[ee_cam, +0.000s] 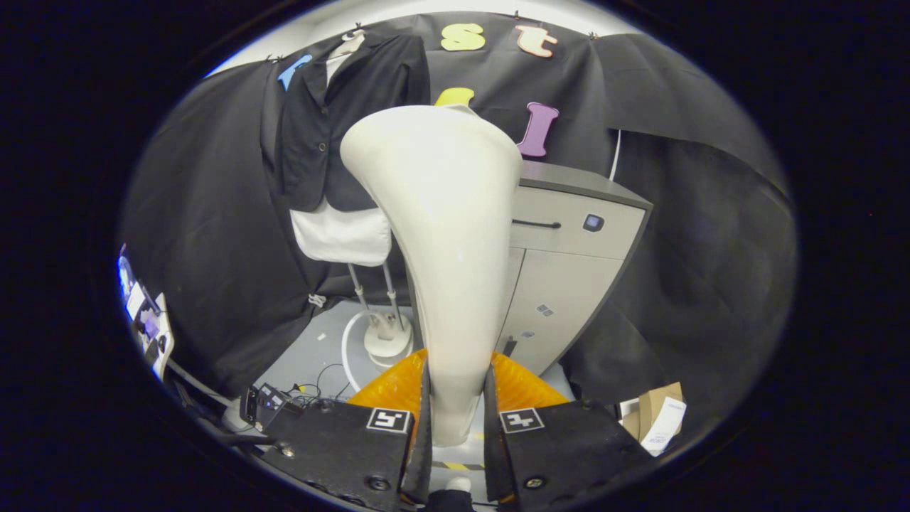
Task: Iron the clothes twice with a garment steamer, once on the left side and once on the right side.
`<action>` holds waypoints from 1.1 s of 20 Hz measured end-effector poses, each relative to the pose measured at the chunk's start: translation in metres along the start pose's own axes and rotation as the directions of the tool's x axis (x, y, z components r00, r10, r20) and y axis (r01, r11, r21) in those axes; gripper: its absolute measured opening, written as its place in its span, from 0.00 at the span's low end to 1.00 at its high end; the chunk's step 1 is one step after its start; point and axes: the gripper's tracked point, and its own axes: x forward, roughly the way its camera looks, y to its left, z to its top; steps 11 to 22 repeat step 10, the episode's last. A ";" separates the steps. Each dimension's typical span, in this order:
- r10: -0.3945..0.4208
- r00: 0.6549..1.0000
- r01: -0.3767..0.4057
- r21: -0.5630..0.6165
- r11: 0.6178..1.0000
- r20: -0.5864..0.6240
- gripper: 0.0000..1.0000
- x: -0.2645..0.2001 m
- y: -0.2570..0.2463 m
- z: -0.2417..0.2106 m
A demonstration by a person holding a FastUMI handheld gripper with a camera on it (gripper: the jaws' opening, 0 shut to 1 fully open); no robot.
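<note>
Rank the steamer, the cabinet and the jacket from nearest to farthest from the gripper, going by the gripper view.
1. Steamer: clamped between the fingers of the gripper, its head rising just ahead of them.
2. Cabinet: beyond the steamer, to its right.
3. Jacket: farthest, on a mannequin stand to the steamer's left, against the booth's cloth wall.

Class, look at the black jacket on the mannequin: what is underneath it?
Under the black jacket a white mannequin torso shows below the hem, standing on two metal poles. The upper torso is covered. The steamer, gripped in the claw, hides the jacket's right edge.
</note>
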 end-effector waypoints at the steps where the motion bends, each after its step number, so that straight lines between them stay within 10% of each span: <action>1: 0.003 1.000 -0.003 0.000 1.000 0.001 0.33 -0.001 0.000 -0.001; 22: -0.010 1.000 0.010 0.009 1.000 -0.001 0.33 -0.002 -0.002 0.003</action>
